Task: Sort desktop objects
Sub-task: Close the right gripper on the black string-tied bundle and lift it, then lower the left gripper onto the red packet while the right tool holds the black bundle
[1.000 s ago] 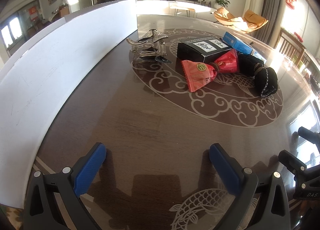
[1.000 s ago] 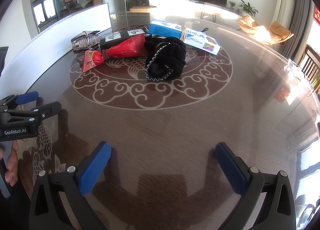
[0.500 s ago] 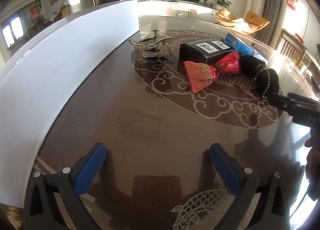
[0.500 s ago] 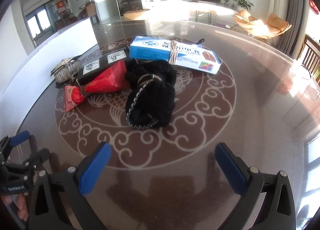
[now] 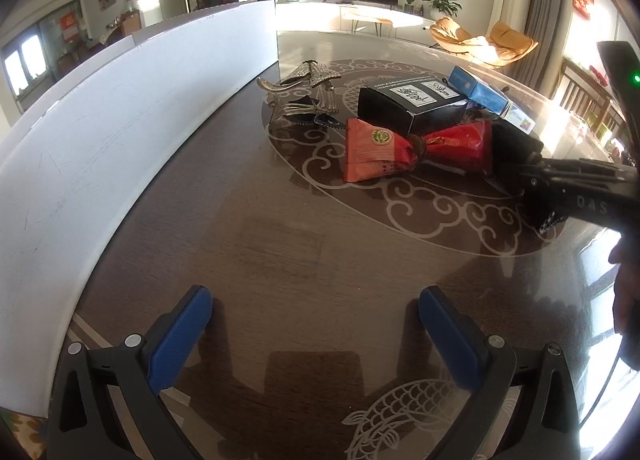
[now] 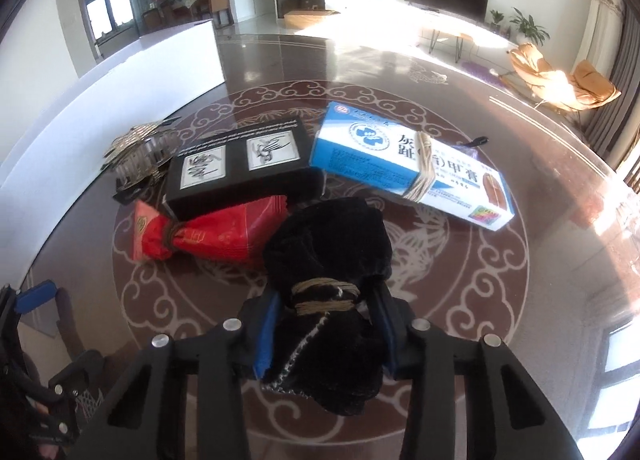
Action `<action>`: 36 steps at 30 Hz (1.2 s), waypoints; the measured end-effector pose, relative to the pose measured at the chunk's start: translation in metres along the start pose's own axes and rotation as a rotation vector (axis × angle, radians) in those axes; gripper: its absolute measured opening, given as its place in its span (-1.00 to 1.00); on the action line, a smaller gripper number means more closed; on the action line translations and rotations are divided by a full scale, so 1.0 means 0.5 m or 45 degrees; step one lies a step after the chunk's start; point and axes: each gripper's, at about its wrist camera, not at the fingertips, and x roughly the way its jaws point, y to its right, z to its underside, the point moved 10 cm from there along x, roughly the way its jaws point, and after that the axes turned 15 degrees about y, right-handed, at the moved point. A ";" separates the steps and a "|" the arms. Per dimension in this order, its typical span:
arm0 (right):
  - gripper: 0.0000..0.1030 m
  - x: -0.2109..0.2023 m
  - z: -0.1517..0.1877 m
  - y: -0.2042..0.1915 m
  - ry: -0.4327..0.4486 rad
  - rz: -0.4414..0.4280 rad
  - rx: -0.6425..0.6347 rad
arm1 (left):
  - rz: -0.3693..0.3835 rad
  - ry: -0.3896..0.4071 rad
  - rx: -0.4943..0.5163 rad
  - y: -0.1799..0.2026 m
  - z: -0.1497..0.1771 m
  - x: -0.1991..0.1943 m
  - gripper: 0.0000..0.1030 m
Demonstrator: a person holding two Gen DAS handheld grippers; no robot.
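Observation:
My right gripper [image 6: 324, 320] is shut on a black cloth bundle [image 6: 328, 244] tied with twine, at its tied waist, on the table. Beyond it lie a red packet [image 6: 216, 236], a black box [image 6: 240, 168], a blue-and-white medicine box [image 6: 412, 172] and silver hair clips [image 6: 140, 156]. My left gripper [image 5: 316, 336] is open and empty above the dark table, well short of the red packet [image 5: 400, 148], the black box [image 5: 412, 104] and the hair clips [image 5: 304, 96]. The right gripper's body [image 5: 576, 188] covers most of the bundle there.
A long white board [image 5: 120, 132] stands along the left side of the patterned glass-topped table [image 5: 280, 236]. The left gripper [image 6: 36, 296] shows at the lower left of the right wrist view. A living room lies beyond.
My right gripper moved forward to the black bundle and shut on its tied waist. The left gripper stayed still and open.

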 end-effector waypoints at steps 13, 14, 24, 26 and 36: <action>-0.15 -0.180 0.161 0.033 0.093 0.146 0.017 | 0.214 -0.042 -0.250 0.048 -0.044 -0.005 1.00; -0.15 -0.180 0.158 0.034 0.094 0.147 0.014 | 0.173 -0.026 -0.284 0.050 -0.064 -0.004 1.00; -0.12 -0.163 0.149 0.048 0.089 0.125 0.044 | -0.136 -0.118 -0.374 0.096 -0.115 0.126 1.00; -0.12 -0.163 0.148 0.048 0.090 0.123 0.047 | -0.146 -0.107 -0.285 0.099 -0.114 0.127 1.00; -0.10 -0.162 0.149 0.050 0.088 0.127 0.043 | 0.032 -0.014 -0.030 0.064 -0.079 0.099 1.00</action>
